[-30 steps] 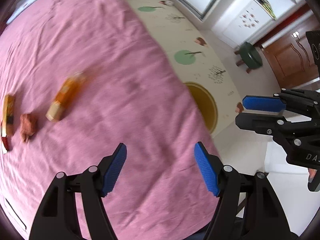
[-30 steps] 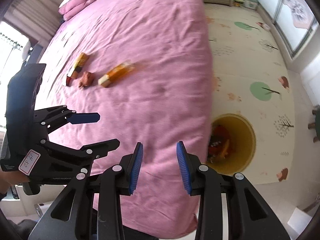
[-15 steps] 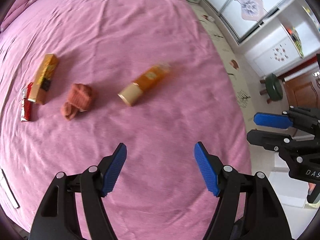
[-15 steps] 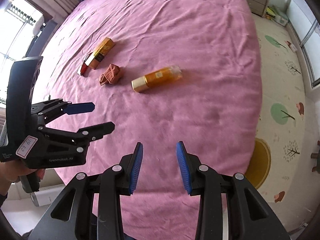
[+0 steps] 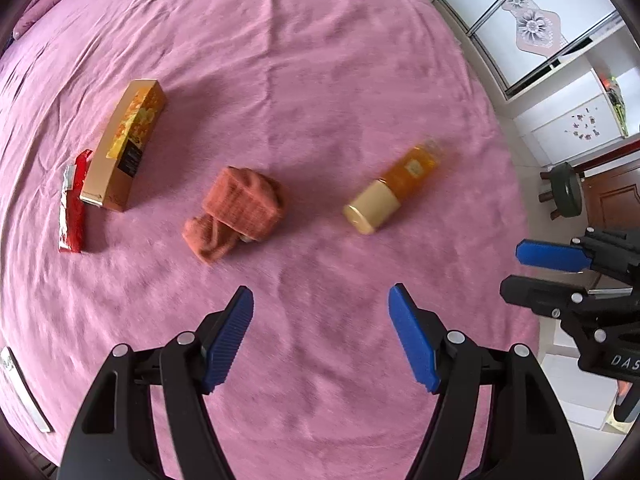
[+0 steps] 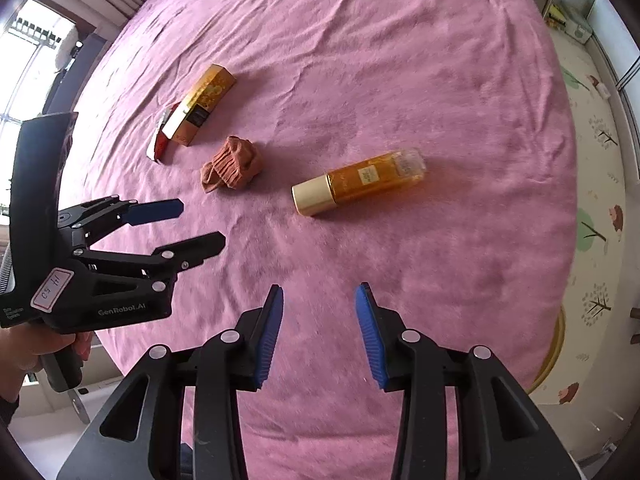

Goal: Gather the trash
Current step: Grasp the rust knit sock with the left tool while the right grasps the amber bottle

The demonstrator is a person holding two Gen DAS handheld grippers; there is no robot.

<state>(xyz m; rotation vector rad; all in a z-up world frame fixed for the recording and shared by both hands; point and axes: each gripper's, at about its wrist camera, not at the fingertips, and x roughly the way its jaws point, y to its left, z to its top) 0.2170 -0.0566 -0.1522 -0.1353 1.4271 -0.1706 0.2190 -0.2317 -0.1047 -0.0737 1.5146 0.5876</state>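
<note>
"GenRobot.AI" on left hand-held gripper [image 6: 181,223], handwritten tag unclear

bright, even daylight enters from the windows [image 6: 36,52], overexposed white. soft shadows fall beside objects on the pink bedspread [image 5: 320,80]. fisheye bending and dark vignette ring the edges; the amber bottle [image 5: 394,188] looks motion-blurred.

A big bed [image 5: 320,60] with a pink cover holds four things ahead of the fingers: an orange bottle [image 5: 394,192] on its side, a bunched brown sock [image 5: 236,210], a gold box [image 5: 124,146], a red wrapper [image 5: 72,204] touching it.
</note>
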